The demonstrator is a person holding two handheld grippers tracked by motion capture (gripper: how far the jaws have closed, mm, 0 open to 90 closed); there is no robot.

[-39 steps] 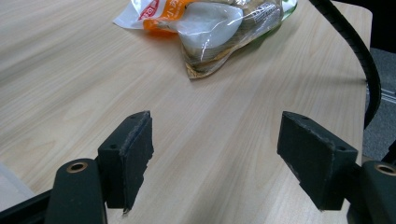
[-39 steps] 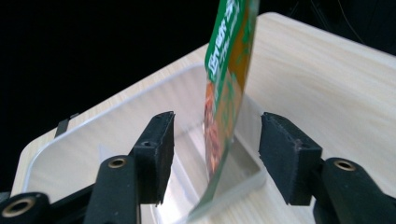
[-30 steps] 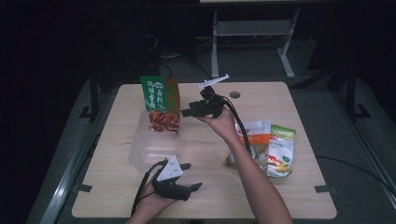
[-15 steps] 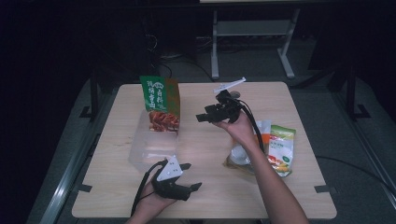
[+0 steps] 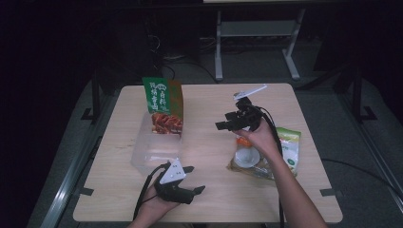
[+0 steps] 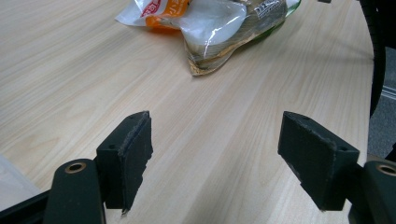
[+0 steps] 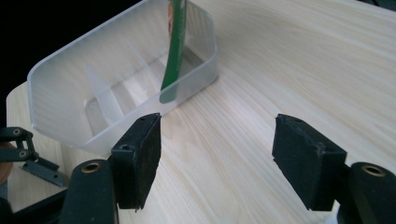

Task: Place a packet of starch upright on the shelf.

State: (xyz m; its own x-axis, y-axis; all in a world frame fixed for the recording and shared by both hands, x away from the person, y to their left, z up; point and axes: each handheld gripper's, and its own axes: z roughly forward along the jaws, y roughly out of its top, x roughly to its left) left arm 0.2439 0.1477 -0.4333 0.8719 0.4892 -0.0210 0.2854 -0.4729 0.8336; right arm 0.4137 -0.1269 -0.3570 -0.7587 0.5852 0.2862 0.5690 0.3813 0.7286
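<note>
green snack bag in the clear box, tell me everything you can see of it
The green snack bag stands upright in the far end of the clear plastic box, leaning on its far wall. It looks like glossy printed film: a green top with pale lettering, an orange-brown side, a picture of reddish food below. In the right gripper view it shows edge-on. Nothing grips it.

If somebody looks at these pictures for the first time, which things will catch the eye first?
First the tall green and orange snack bag, standing upright in the far end of the clear plastic box on the table's left half. Next, the heap of shiny snack packets near the right edge. Above the table's middle the right tongs hang with nothing between their jaws, which have just been opening, while the left tongs rest open at the near edge.
</note>
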